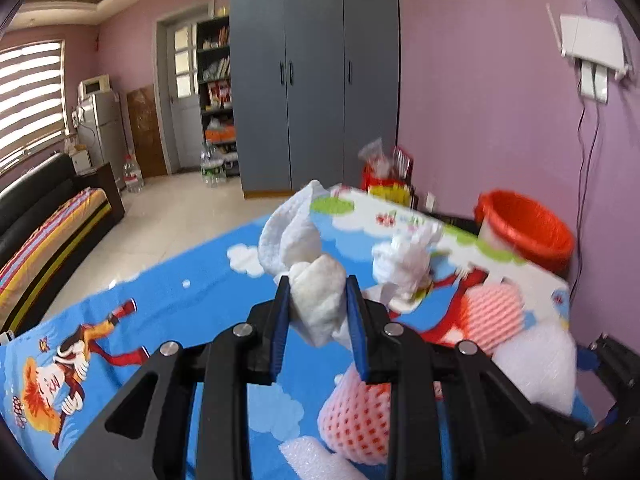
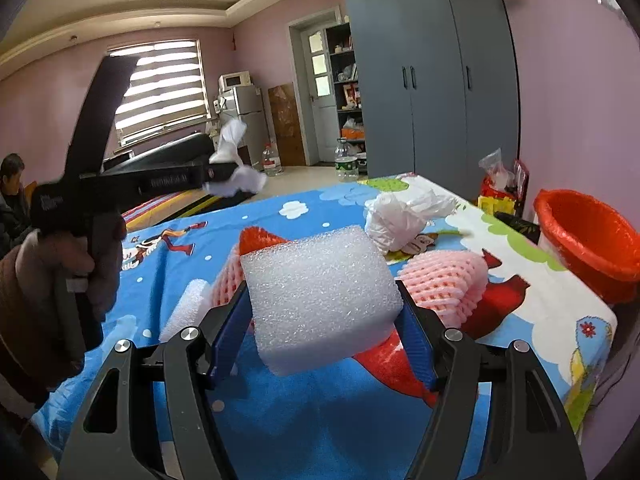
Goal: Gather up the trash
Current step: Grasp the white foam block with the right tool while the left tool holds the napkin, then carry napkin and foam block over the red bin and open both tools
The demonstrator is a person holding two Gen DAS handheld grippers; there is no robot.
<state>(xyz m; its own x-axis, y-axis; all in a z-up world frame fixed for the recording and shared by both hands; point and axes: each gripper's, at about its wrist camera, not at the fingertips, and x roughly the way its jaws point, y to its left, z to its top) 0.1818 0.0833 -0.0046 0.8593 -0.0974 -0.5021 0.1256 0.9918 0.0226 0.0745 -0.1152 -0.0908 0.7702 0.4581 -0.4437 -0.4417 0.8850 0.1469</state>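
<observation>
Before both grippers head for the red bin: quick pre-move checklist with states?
1. Left gripper shut on the crumpled white paper towel: ok; it is pinched between the blue pads, clear of the table.
2. Right gripper shut on the white foam block: ok; the block spans the pads.
3. Red plastic bin open at the top: ok; its inside is mostly hidden, so how full it is: cannot tell.
4. Table clear of trash: not ok; a crumpled white plastic bag and pink foam fruit nets remain on the cartoon-print tablecloth.
5. Towel's loose tail secure: cannot tell.
</observation>
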